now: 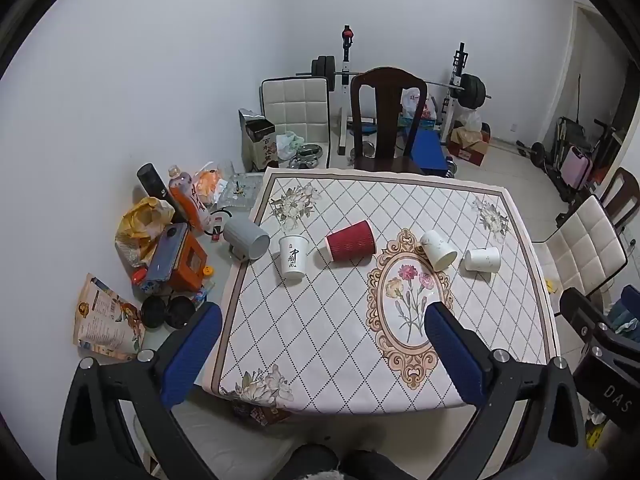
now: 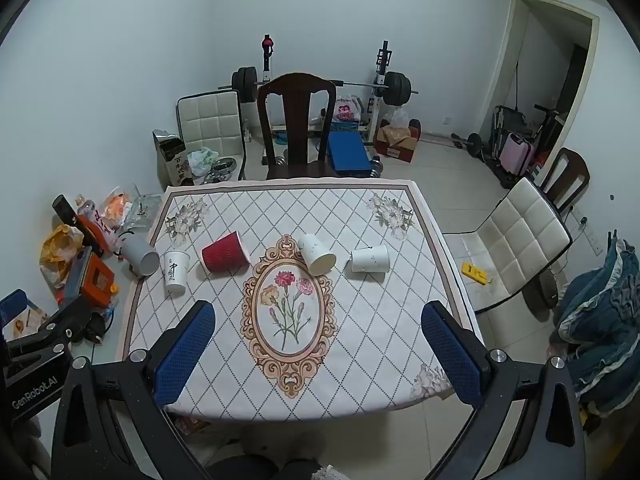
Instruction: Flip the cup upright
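Note:
A row of cups lies across the patterned tablecloth (image 1: 320,332). From the left: a grey cup (image 1: 246,238) on its side, a white cup with black script (image 1: 293,257) standing upright, a red ribbed cup (image 1: 351,241) on its side, and two white cups (image 1: 438,250) (image 1: 483,259) on their sides. The right wrist view shows the same row: grey (image 2: 141,256), script (image 2: 175,271), red (image 2: 224,252), white (image 2: 317,254), white (image 2: 370,259). My left gripper (image 1: 324,320) and right gripper (image 2: 318,320) are both open and empty, held above the table's near edge.
Clutter sits on the table's left side: bottles (image 1: 186,196), a yellow bag (image 1: 140,224), an orange box (image 1: 188,264), a booklet (image 1: 108,320). A dark wooden chair (image 1: 386,116) stands behind the table, a cream chair (image 2: 516,248) at the right. A weight bench is at the back.

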### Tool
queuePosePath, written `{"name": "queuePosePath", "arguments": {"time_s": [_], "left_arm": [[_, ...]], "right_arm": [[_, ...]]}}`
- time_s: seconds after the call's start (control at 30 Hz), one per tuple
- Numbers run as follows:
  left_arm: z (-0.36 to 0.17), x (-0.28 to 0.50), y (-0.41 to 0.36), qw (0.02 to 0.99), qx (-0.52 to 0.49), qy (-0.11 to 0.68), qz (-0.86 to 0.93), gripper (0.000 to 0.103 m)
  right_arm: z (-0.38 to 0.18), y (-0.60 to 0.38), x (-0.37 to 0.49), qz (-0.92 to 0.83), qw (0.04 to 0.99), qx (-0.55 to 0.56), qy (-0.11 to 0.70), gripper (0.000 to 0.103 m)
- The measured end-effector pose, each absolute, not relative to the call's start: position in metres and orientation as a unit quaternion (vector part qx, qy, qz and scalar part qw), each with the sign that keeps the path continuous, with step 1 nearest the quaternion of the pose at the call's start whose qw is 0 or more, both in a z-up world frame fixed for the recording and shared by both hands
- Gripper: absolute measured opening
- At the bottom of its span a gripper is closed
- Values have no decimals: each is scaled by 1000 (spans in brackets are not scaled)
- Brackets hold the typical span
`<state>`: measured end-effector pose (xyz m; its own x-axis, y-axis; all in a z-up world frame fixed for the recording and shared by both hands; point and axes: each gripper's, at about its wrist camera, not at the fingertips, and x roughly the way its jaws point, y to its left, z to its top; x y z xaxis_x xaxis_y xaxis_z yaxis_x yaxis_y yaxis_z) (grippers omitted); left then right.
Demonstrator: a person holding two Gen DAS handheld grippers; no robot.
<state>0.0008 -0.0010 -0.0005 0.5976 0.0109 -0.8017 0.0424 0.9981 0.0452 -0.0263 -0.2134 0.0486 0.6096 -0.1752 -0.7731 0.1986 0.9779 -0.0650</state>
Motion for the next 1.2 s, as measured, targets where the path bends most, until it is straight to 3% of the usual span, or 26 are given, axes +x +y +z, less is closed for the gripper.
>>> {"name": "queuePosePath", "arguments": {"time_s": [1.2], "left_arm": [[12, -2, 0, 900, 21, 435, -10, 103]], "right_arm": [[53, -211, -28, -104, 896, 14, 432, 103]]}}
